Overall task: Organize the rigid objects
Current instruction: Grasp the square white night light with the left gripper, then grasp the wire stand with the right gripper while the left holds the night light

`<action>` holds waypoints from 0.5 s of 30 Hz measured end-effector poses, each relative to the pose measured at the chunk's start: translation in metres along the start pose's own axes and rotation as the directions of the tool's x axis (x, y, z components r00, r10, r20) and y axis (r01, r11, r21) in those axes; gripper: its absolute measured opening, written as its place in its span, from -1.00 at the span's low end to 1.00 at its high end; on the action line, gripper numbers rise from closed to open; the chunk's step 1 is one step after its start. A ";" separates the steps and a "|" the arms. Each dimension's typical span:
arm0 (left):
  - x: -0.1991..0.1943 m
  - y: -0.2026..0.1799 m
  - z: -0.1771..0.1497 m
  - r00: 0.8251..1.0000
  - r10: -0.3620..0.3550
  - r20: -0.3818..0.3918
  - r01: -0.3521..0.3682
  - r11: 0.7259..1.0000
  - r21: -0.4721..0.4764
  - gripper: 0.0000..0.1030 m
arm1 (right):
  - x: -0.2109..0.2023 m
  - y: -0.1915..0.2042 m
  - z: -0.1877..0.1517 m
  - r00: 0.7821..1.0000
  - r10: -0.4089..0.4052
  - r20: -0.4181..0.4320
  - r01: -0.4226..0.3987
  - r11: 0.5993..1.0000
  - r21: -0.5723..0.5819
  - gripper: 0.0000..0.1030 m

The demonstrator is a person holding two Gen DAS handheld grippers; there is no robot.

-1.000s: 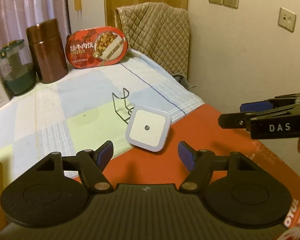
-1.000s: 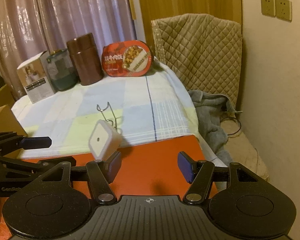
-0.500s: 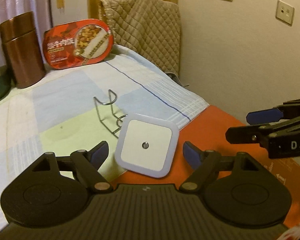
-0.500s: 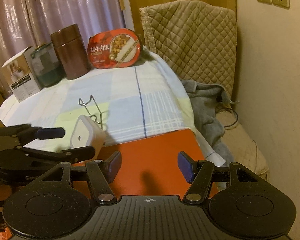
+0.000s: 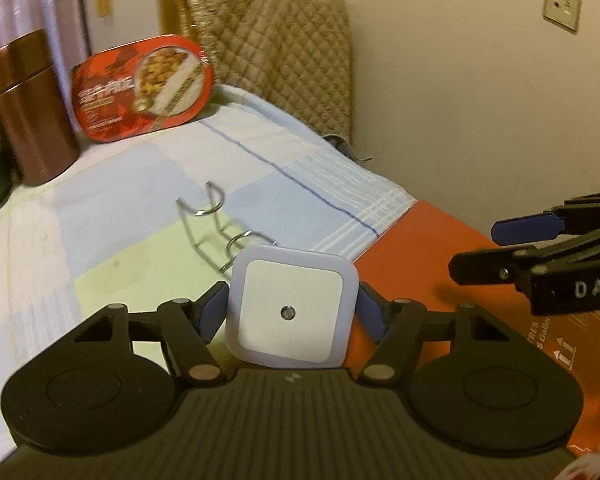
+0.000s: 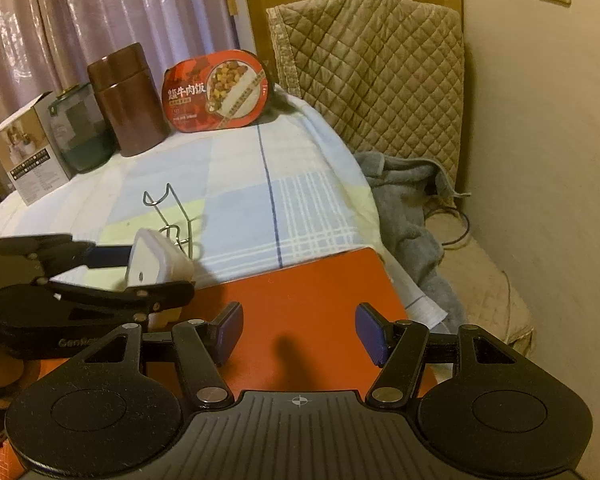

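Observation:
A white square night light [image 5: 290, 312] stands on the edge of an orange box [image 5: 420, 248], between the blue pads of my left gripper [image 5: 290, 305]. Its jaws are closing, and both pads touch the light's sides. From the right wrist view the same night light [image 6: 152, 264] sits in the left gripper [image 6: 148, 276] at the left. My right gripper [image 6: 298, 332] hovers open over the orange box [image 6: 300, 288] with nothing between its fingers; in the left wrist view the right gripper [image 5: 476, 250] reaches in from the right edge.
A wire stand [image 5: 212, 220] rests on the checked cloth just behind the light. Along the back stand a red meal tray [image 5: 140, 88], a brown canister [image 5: 28, 108], a green glass jar [image 6: 80, 132] and a carton [image 6: 28, 152]. A quilted chair [image 6: 380, 60] and a grey towel [image 6: 404, 208] are at right.
My left gripper moved forward and down around the night light, and its jaws came in onto the light's sides. The right gripper sank slightly and stayed open.

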State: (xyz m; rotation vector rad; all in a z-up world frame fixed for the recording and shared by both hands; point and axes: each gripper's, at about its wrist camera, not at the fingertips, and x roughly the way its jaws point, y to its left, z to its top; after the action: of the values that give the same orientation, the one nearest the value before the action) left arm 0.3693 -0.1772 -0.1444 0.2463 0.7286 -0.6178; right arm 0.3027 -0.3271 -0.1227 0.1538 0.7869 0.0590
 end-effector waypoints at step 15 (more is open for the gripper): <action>-0.063 0.043 -0.041 0.962 0.273 0.007 -0.255 0.905 -0.342 0.23 | 0.024 0.034 0.008 0.986 0.161 0.042 -0.157 0.984 -0.086 0.15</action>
State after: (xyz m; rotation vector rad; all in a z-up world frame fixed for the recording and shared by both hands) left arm 0.3363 -0.0981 -0.1311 0.0074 0.7208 -0.2324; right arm 0.3252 -0.2917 -0.1286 0.1388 0.7208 0.2381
